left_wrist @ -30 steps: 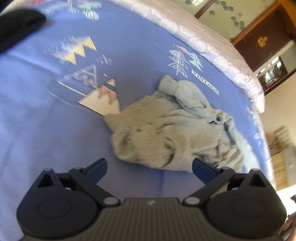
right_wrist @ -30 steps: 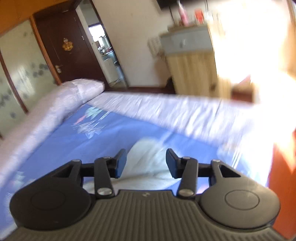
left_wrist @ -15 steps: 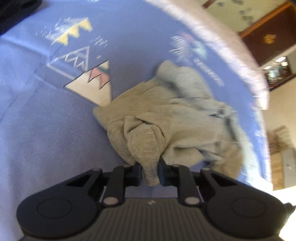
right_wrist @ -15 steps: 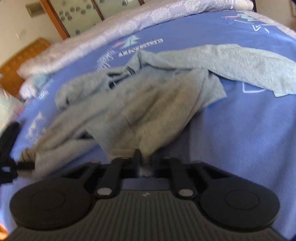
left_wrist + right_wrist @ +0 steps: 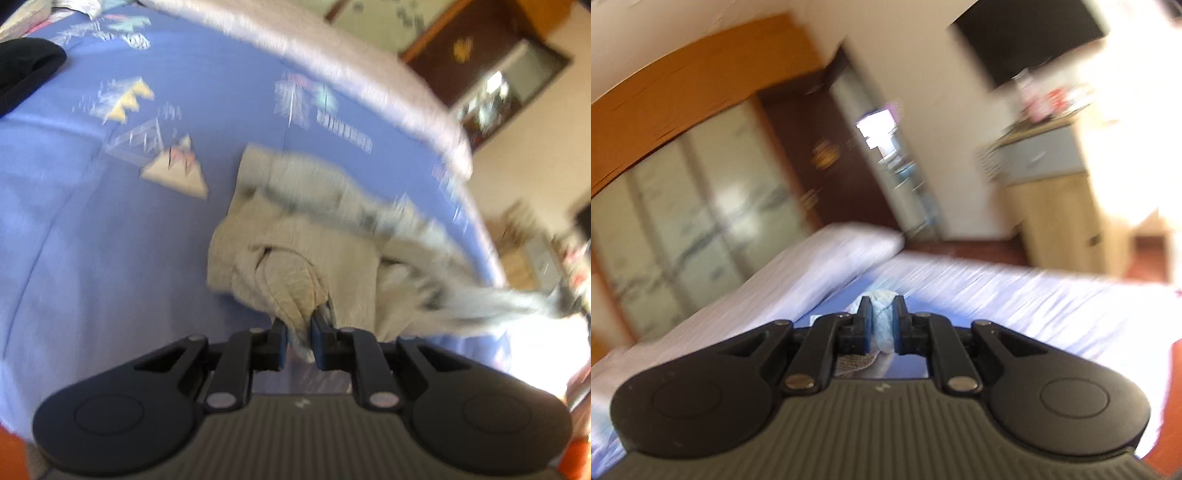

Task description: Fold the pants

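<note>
Crumpled grey pants [image 5: 317,251] lie on a blue printed bedsheet [image 5: 92,229]. My left gripper [image 5: 298,332] is shut on a fold of the pants at their near edge, lifting it. A stretch of the pants runs off blurred to the right [image 5: 498,299]. My right gripper [image 5: 882,321] is shut on a bunched piece of the grey pants [image 5: 883,325] and is raised, facing the room beyond the bed. The rest of the pants is hidden in the right wrist view.
A black garment [image 5: 26,70] lies at the sheet's far left. A pale quilted cover [image 5: 332,62] edges the bed. Beyond stand a wardrobe [image 5: 683,206], a dark door [image 5: 820,147] and a wooden cabinet [image 5: 1060,221].
Both grippers closed on the pants about half a second ago. Since then the right gripper has swung up and away with its piece, and the left has lifted its fold.
</note>
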Motion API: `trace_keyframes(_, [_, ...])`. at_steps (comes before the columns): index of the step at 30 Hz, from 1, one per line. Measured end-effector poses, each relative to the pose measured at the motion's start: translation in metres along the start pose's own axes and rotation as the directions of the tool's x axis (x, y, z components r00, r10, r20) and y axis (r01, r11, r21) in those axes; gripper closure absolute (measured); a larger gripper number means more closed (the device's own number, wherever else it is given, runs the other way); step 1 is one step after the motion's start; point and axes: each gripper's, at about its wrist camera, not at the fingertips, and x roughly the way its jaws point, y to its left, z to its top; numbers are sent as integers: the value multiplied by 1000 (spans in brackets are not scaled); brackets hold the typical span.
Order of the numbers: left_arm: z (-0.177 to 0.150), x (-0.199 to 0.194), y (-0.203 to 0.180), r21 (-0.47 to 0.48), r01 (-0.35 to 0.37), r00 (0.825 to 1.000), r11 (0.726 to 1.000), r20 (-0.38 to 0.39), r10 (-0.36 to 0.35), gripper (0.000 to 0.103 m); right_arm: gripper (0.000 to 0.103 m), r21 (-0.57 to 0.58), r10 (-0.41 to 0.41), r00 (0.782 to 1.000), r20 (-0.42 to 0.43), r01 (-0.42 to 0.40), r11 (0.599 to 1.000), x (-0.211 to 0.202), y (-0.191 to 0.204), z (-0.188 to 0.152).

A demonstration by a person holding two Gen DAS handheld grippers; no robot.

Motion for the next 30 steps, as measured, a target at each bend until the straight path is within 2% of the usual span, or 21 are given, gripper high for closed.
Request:
trace_keyframes(2, [-11, 4, 1, 42, -30, 999, 999, -42, 32, 87, 89, 39, -62, 998, -6, 62, 997, 14, -14, 1])
trace_keyframes(3, [-14, 3, 2, 57, -55, 998, 997, -41, 57, 84, 83, 30, -107, 994, -16, 108, 994, 22, -18, -2])
trace_keyframes(5, [-11, -4, 5, 66, -92, 996, 994, -16, 93, 74, 61, -29, -244, 969, -34, 243, 970, 38, -20, -19])
trace_keyframes(6, [-6, -9, 9, 55, -108, 994, 993, 9, 108, 68, 38, -44, -281, 958, -48, 279, 959, 45, -23, -23])
trace_keyframes(7, [2, -14, 13, 43, -129, 991, 991, 36, 128, 67, 33, -40, -301, 952, -61, 299, 953, 52, -20, -33])
trace_keyframes(8, [11, -18, 13, 43, -162, 985, 986, 64, 159, 67, 33, -20, -300, 952, -69, 299, 954, 51, -25, -36])
trace_keyframes(10, [27, -20, 1, 93, -231, 968, 969, 122, 219, 67, 33, 31, -302, 951, -68, 304, 952, 52, -23, -46])
trace_keyframes(11, [34, -18, -7, 139, -276, 954, 951, 157, 254, 63, 33, 56, -301, 952, -57, 305, 951, 35, -46, -43])
trace_keyframes(13, [51, 0, -32, 261, -395, 910, 881, 246, 335, 55, 33, 98, -261, 963, -63, 266, 959, 28, -43, -47])
trace_keyframes(14, [54, 12, -47, 337, -450, 885, 827, 297, 359, 54, 33, 105, -231, 970, -77, 238, 966, 24, -48, -41])
trace_keyframes(16, [60, 47, -74, 496, -550, 831, 672, 404, 382, 53, 33, 99, -171, 979, -114, 183, 978, 33, -28, -47])
trace_keyframes(17, [60, 68, -84, 561, -579, 814, 592, 444, 374, 53, 33, 95, -139, 981, -135, 153, 984, 18, -45, -43])
trace_keyframes(18, [61, 89, -92, 614, -585, 811, 530, 468, 352, 52, 33, 90, -92, 979, -182, 109, 990, 28, -33, -50])
trace_keyframes(20, [60, 123, -100, 705, -553, 833, 444, 464, 301, 52, 33, 112, 17, 958, -286, 15, 994, 21, -64, -62])
trace_keyframes(22, [58, 154, -103, 778, -515, 855, 360, 439, 275, 51, 33, 168, 116, 918, -379, -55, 984, 39, -54, -78])
trace_keyframes(24, [58, 184, -101, 816, -498, 859, 294, 418, 296, 50, 33, 191, 167, 874, -456, -87, 978, 59, -50, -86])
trace_keyframes(25, [59, 198, -100, 818, -502, 851, 281, 409, 328, 52, 33, 195, 187, 853, -486, -103, 975, 75, -44, -85])
trace_keyframes(26, [62, 207, -95, 818, -500, 847, 285, 394, 357, 64, 33, 198, 206, 836, -509, -119, 973, 97, -43, -81])
trace_keyframes(27, [68, 213, -91, 807, -504, 844, 306, 386, 373, 78, 33, 191, 220, 819, -530, -137, 972, 111, -27, -90])
trace_keyframes(29, [83, 211, -86, 761, -535, 832, 366, 401, 382, 88, 33, 175, 219, 793, -568, -143, 974, 135, -5, -100])
trace_keyframes(30, [92, 203, -83, 719, -558, 823, 415, 417, 386, 89, 33, 179, 224, 776, -590, -145, 973, 149, 5, -103])
